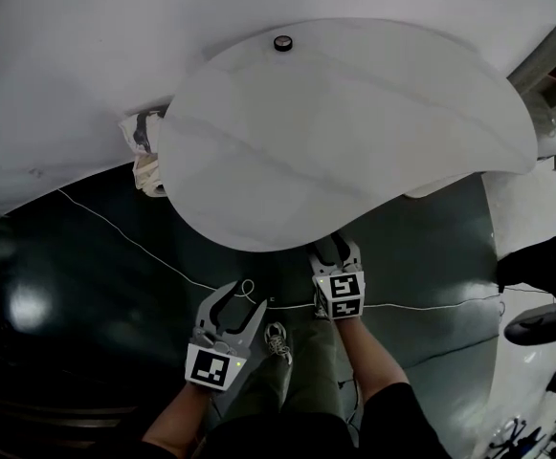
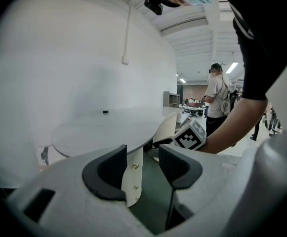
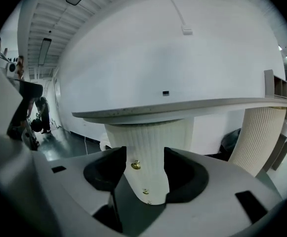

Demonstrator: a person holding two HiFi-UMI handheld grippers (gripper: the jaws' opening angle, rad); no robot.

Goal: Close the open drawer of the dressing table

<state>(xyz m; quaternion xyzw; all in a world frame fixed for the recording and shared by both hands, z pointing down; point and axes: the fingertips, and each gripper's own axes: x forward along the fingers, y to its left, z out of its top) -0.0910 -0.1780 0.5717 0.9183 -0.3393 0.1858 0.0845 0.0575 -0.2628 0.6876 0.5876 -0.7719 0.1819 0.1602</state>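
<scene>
A plain white wall (image 1: 67, 65) backs the dressing table, whose broad white oval top (image 1: 354, 132) spreads over a dark green floor (image 1: 86, 275). Under the top's near edge stands the ribbed cream pedestal (image 3: 150, 142) that carries the drawers, each marked by a small round brass knob (image 3: 136, 165). These views do not show which drawer stands out, or how far.

The right gripper (image 1: 337, 256) sits just under the rim of the top and faces the pedestal front. Its jaws are spread wide and grip nothing, and the upper knob shows in the gap between them. The left gripper (image 1: 242, 302) hangs lower and nearer the person, apart from the table, with its jaws likewise wide and empty. A small black round object (image 1: 283, 42) sits near the far edge of the top, away from the work.

The step in hand looks like the approach for the push. It probably goes best if the right gripper meets the drawer front flat and near its middle, beside the knob rather than on it. It should then press straight along the drawer's travel so the drawer does not skew. The front is curved, so an off-centre push could slip sideways.
</scene>
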